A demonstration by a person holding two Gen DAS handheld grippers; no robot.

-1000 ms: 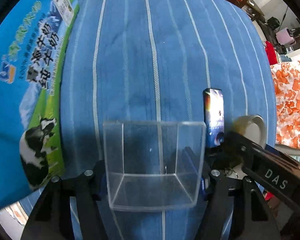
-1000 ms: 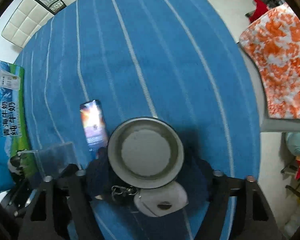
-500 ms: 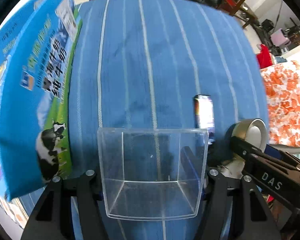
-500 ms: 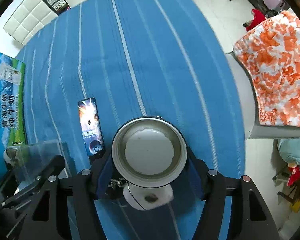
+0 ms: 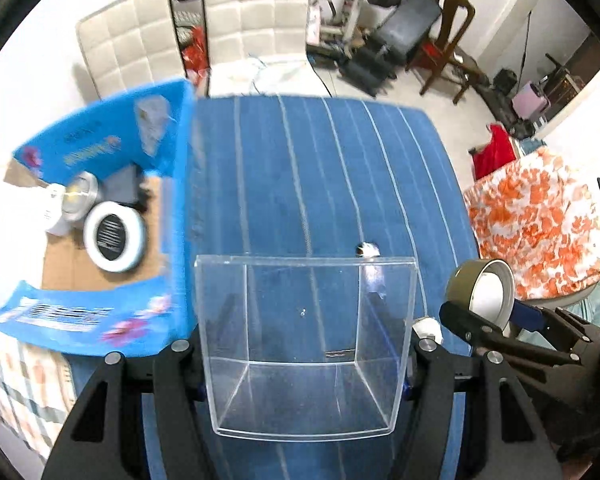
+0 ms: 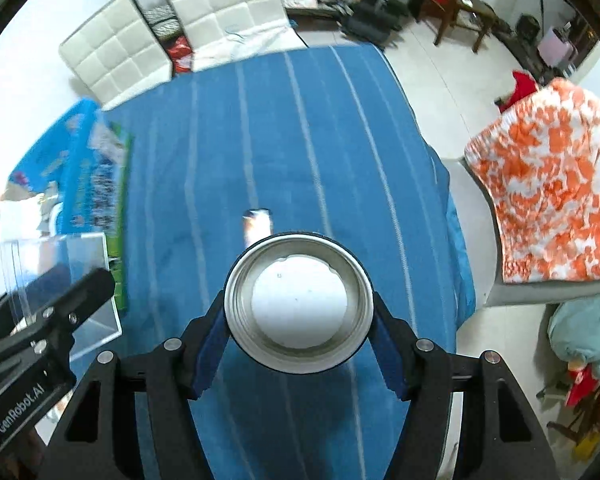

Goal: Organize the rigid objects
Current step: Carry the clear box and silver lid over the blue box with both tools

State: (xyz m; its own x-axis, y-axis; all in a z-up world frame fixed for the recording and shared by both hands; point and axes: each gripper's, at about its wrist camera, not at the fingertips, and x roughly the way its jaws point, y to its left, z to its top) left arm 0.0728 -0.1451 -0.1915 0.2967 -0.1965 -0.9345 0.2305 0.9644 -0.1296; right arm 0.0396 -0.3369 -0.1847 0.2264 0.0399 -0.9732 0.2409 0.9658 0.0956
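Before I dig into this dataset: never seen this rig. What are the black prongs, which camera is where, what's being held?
There is no robot arm. A person holds a two-finger gripper in each hand, and each gripper carries a fisheye camera that looks forward along its fingers. The black prongs at the bottom of each picture are those fingers.

Left wrist view: the left gripper is shut on a clear plastic box. The right gripper shows at that picture's right edge.

Right wrist view: the right gripper is shut on a round metal tin, which is open toward the camera.

Both are lifted above a table with a blue striped cloth. A phone lies on it. At the left stands an open blue carton with round items inside.
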